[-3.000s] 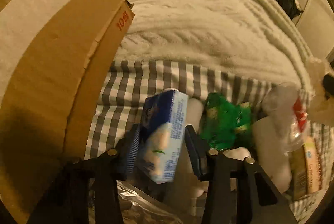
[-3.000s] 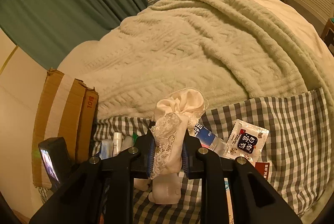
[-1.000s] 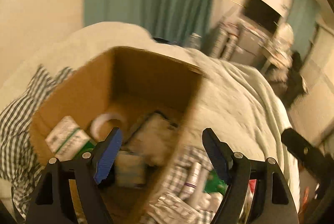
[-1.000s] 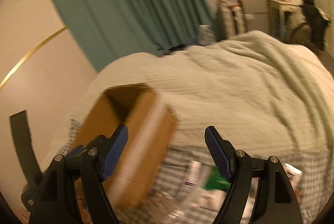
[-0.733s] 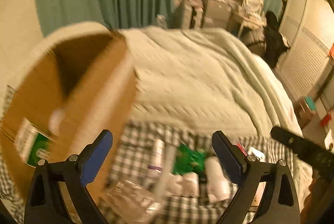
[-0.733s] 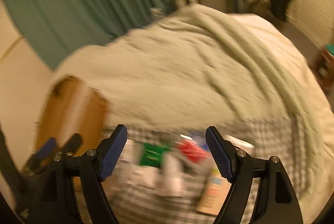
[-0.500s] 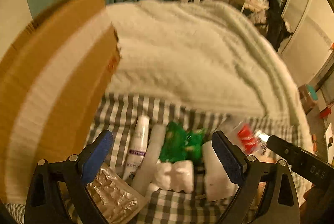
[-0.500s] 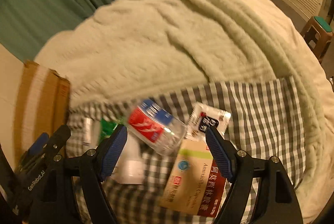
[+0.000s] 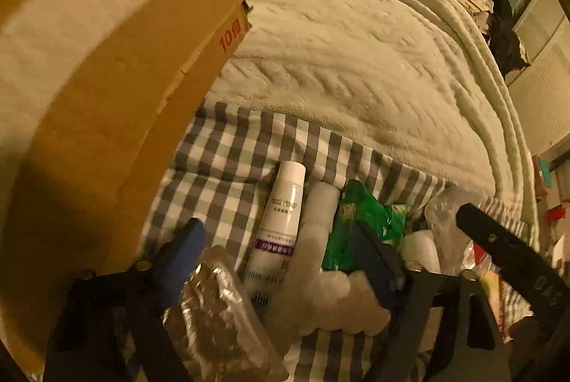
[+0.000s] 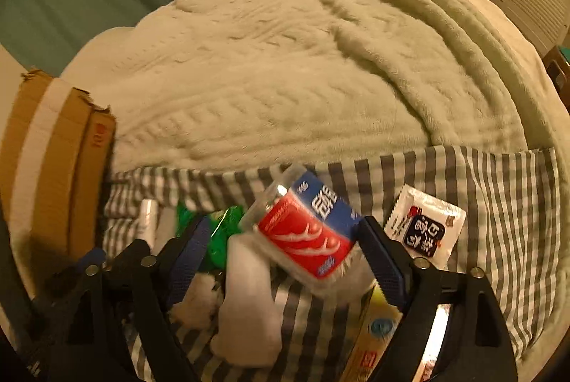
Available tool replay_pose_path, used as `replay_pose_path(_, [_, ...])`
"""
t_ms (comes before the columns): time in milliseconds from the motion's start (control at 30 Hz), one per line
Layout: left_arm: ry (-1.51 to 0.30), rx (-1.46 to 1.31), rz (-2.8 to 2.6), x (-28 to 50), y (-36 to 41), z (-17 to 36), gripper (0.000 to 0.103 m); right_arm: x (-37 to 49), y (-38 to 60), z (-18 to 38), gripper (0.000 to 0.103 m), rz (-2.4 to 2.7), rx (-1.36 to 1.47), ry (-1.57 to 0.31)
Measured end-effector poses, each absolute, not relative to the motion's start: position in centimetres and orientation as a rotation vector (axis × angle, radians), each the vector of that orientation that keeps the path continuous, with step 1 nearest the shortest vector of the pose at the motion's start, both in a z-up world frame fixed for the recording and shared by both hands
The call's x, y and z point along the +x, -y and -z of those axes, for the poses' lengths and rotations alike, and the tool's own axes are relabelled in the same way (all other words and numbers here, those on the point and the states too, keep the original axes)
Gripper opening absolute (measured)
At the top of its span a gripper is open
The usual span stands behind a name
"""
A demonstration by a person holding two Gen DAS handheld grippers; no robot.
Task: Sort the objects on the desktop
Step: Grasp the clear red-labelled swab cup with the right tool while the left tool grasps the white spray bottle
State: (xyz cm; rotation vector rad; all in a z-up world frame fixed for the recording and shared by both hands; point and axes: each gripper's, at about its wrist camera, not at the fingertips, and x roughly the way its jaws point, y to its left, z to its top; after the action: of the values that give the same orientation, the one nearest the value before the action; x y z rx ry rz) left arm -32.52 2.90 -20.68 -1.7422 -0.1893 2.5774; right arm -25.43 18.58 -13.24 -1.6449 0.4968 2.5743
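Note:
My left gripper (image 9: 281,264) is open and empty, low over a white tube with a purple band (image 9: 281,229), a white roll (image 9: 317,232) and a green packet (image 9: 359,221) on the checked cloth (image 9: 228,161). A foil blister pack (image 9: 217,321) lies at its left finger. My right gripper (image 10: 285,257) is open around a clear plastic bottle with a red and blue label (image 10: 310,232), not touching it. A white sock (image 10: 249,303) lies below the bottle. The cardboard box (image 9: 99,68) stands at the left and also shows in the right wrist view (image 10: 50,168).
A white sachet with a dark print (image 10: 424,229) and a yellow carton (image 10: 374,335) lie right of the bottle. A pale knitted blanket (image 10: 302,54) covers the bed behind the cloth. The right gripper's arm (image 9: 513,257) shows at the right of the left wrist view.
Both grippers let go of the blue packet and the lace cloth over the box, swung back right, and have dropped low over the pile on the checked cloth.

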Motion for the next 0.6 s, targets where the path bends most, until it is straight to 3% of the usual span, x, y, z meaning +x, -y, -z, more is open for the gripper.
replay_pose_path(167, [0.327,-1.882,-2.519,-33.9,-1.2,22.9,0.067,-26.6,-18.4,15.2,0.089,-2.517,-1.694,-0.369])
replay_pose_path(233, [0.274,-1.876,-2.525,-34.1,-1.7,23.2,0.067,-26.8,-18.0,16.0,0.089,-2.513,-1.714,-0.324])
replay_pose_path(300, [0.214,-1.868,-2.540,-34.2,-2.2,23.0,0.058,-26.8,-17.9,17.0,0.089,-2.484,-1.759,-0.324])
replay_pose_path(367, [0.175,-1.826,-2.535,-34.0,-2.8,22.7,0.027,-26.7,-18.4,17.7,0.085,-2.468,-1.788,-0.391])
replay_pose_path(433, [0.126,-1.807,-2.549,-33.5,-3.5,22.4,0.027,-26.3,-19.1,17.5,0.068,-2.461,-1.761,-0.440])
replay_pose_path(533, [0.027,-1.756,-2.587,-32.6,-4.4,21.9,0.026,-25.7,-20.1,16.9,0.068,-2.467,-1.730,-0.497])
replay_pose_path(600, [0.068,-1.692,-2.619,-32.0,-4.1,21.1,0.026,-25.1,-20.6,16.4,0.068,-2.474,-1.695,-0.525])
